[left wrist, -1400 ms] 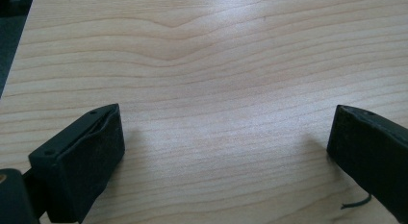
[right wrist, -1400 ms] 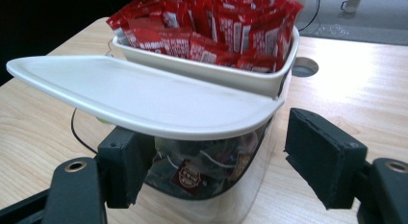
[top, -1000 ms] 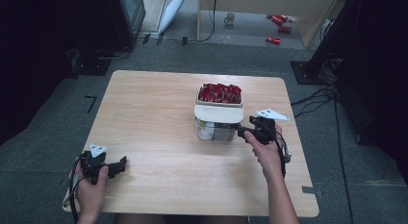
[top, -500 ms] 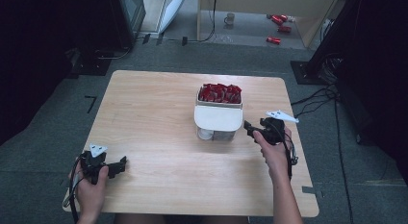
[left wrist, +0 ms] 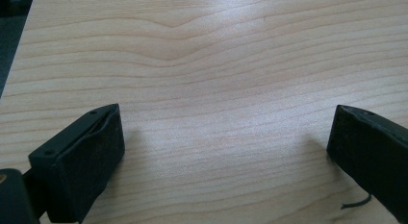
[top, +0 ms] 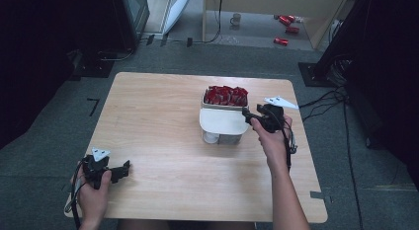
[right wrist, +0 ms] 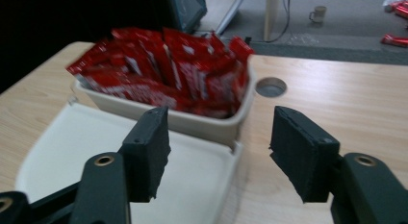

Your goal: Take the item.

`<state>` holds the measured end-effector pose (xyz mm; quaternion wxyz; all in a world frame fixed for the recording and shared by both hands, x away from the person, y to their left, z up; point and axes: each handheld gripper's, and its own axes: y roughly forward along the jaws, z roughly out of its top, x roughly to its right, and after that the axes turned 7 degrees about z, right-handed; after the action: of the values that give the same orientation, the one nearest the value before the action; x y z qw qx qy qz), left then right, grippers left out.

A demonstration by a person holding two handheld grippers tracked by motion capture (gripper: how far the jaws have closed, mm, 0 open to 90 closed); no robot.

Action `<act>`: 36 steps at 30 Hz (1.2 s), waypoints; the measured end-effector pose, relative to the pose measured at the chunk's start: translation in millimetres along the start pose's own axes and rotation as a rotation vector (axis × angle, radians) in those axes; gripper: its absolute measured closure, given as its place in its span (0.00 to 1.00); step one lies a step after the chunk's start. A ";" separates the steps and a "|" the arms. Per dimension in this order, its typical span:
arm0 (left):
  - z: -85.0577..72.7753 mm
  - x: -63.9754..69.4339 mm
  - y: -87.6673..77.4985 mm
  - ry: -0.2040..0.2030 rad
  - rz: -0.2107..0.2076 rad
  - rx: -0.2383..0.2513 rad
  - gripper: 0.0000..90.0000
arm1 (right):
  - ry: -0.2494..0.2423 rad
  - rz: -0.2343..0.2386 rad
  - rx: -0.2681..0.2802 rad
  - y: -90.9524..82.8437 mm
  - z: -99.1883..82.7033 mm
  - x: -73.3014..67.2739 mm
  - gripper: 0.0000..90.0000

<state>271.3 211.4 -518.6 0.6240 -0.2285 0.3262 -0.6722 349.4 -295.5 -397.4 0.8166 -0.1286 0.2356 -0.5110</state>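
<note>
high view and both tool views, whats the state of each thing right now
box: open, full of red packets
lid: flipped open, lying flat in front of the box
right tool: open, jaws have just been closing, nothing between them, by the lid's corner
left tool: open wide, empty, over bare table

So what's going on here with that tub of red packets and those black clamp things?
A person sits at a light wooden table, a black two-jaw gripper in each hand. The right gripper hovers by the cream plastic tub of red foil packets, over its flat cream lid; its jaws have just been closing, with nothing between them. The left gripper rests open on bare wood near the table's front corner.
</note>
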 end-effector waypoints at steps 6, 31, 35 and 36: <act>0.0 0.0 0.0 0.000 0.000 0.000 0.00 | -0.017 0.041 0.027 17.7 8.0 -10.3 0.56; 0.2 0.1 0.2 0.000 -0.001 0.000 0.00 | -0.032 0.033 -0.006 52.3 13.0 -16.8 0.61; 0.2 0.1 0.2 0.000 0.000 0.000 0.00 | -0.047 0.062 -0.002 51.6 13.2 -22.2 0.68; 0.2 0.1 0.2 0.000 -0.001 0.000 0.00 | -0.053 0.066 0.000 51.5 13.2 -24.9 0.69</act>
<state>271.6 211.3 -518.7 0.6239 -0.2286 0.3260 -0.6725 386.9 -250.7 -403.0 0.8391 -0.1343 0.2178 -0.4800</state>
